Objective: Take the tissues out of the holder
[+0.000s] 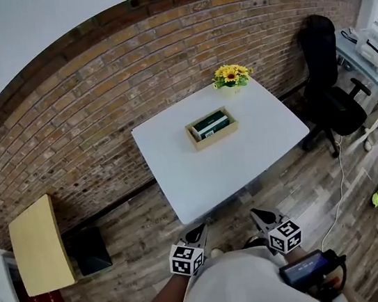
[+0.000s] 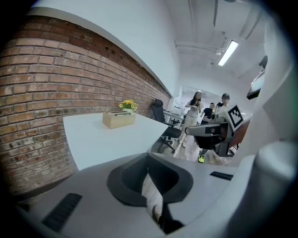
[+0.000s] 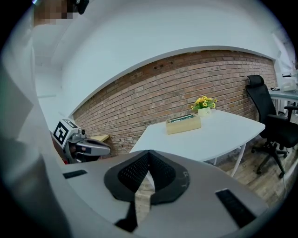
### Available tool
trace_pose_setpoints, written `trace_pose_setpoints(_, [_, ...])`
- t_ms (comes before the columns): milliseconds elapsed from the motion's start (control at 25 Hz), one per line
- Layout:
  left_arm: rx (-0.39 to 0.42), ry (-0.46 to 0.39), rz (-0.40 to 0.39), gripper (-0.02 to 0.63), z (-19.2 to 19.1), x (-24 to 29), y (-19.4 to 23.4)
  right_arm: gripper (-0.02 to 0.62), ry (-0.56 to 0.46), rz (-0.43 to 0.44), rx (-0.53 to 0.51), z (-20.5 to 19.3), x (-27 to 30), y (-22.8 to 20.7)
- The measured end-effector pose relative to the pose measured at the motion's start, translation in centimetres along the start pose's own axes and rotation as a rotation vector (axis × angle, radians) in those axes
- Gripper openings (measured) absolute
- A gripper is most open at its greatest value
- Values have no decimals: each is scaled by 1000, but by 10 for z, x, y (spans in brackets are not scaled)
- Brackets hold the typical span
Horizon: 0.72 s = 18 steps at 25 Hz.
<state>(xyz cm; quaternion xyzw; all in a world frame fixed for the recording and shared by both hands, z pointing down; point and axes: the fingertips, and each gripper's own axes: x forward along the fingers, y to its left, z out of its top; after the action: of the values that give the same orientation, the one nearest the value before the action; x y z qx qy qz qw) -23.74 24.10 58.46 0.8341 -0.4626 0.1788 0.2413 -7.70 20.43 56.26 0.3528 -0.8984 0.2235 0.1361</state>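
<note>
One table [image 1: 207, 179], one holder [image 1: 217, 138], one tissue pack [image 1: 211, 124] inside, left tool [image 1: 198, 232] and right tool [image 1: 259, 216] closed, empty

The holder [image 1: 216, 138] sits near the middle of the desk [image 1: 200, 177], with the tissues [image 1: 211, 124] inside it. A flower pot [image 1: 232, 78] stands behind it at the far corner, by the brick wall [image 1: 95, 90]. An office chair [image 1: 331, 90] stands right of the desk. The left gripper [image 1: 199, 228] and the right gripper [image 1: 256, 213] are side by side before the near corner.

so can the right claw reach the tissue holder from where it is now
Probably not yet: the right claw hangs short of the near edge of the table, and the holder sits mid-table. Nothing stands between them.
</note>
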Motion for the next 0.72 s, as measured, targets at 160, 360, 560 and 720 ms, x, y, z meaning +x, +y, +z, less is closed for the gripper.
trace_pose_setpoints(160, [7,1,-4,9,1,1,-3,6,1,-8,3,-3,-2,-1])
trace_pose_setpoints(360, [12,6,-15,9,0,4,-9,6,5,-7,-2,-6,-5,0])
trace_pose_setpoints(560, [16,22,-25,9,-2,7,-17,6,4,-15,10,-11,-12,-3])
trace_pose_setpoints(720, [25,33,-39,9,-2,13,-22,6,4,-28,18,-13,-17,-9])
